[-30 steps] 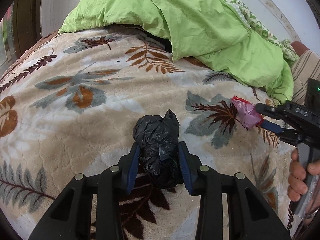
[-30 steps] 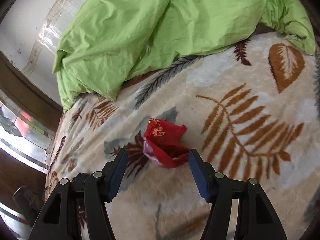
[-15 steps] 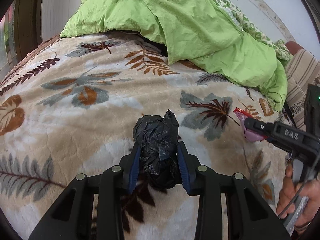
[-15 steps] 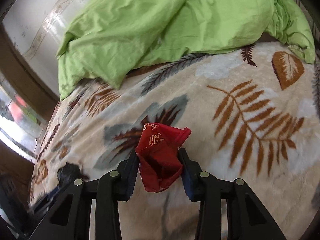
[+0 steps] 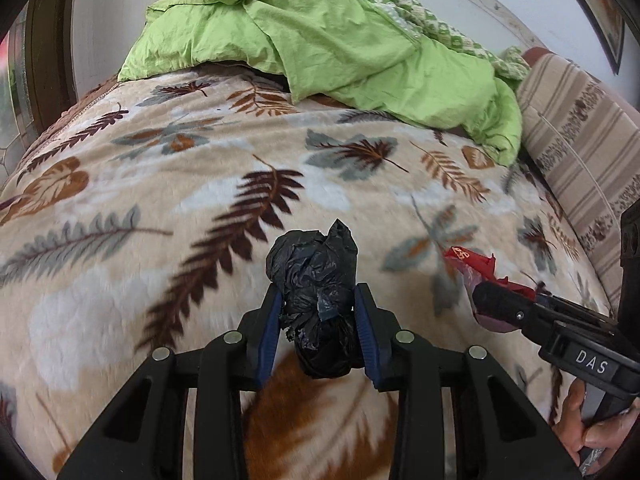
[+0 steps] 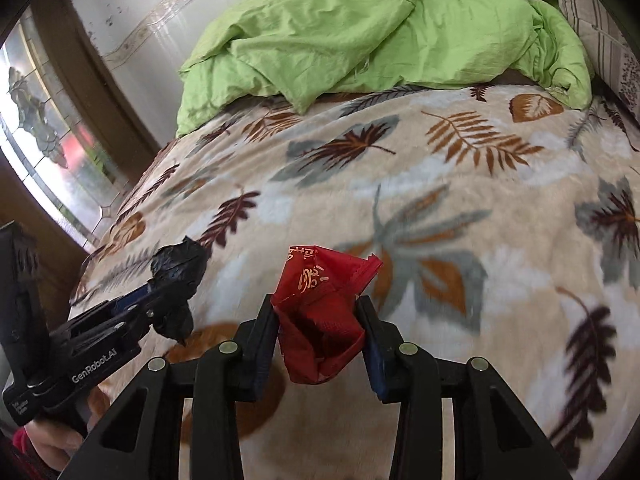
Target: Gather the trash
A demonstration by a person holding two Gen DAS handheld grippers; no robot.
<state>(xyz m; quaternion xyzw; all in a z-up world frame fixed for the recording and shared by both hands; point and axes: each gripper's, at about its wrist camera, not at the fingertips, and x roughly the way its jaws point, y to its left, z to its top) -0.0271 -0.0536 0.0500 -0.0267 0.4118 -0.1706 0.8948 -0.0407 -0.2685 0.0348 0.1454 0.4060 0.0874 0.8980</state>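
In the left wrist view, the left tongs (image 5: 316,316) are clamped narrow on a crumpled black plastic bag (image 5: 314,276), its blue pads pressed to both sides of the wad, which bulges above and below the grip. The bag is glossy, creased and bunched into a lump with a pointed tuft on top, held clear above the bed. At the right edge of this view the right tongs (image 5: 486,296) come in from the side, marked DAS, with a hand (image 5: 588,428) on the handle, and only a corner of the red wrapper (image 5: 476,264) shows past them.

The right wrist view gives the wrapper in full: the right tongs (image 6: 320,324) are closed narrow on a red wrapper (image 6: 322,308), thin and crinkled, folded into a loose pouch with gold printed characters near its top edge, also held off the bed. Here the left tongs (image 6: 170,300) appear at the left, labelled GenRobot.AI, with the black bag (image 6: 178,268) seen from the side.

Beneath both lies a plush beige blanket (image 5: 160,208) printed with brown and grey leaves. Farther back a rumpled green duvet (image 6: 360,40) is heaped against the wall. Only the left view shows much of the striped cushion (image 5: 576,132) to the right; only the right view shows the patterned glass window (image 6: 44,132) at left.
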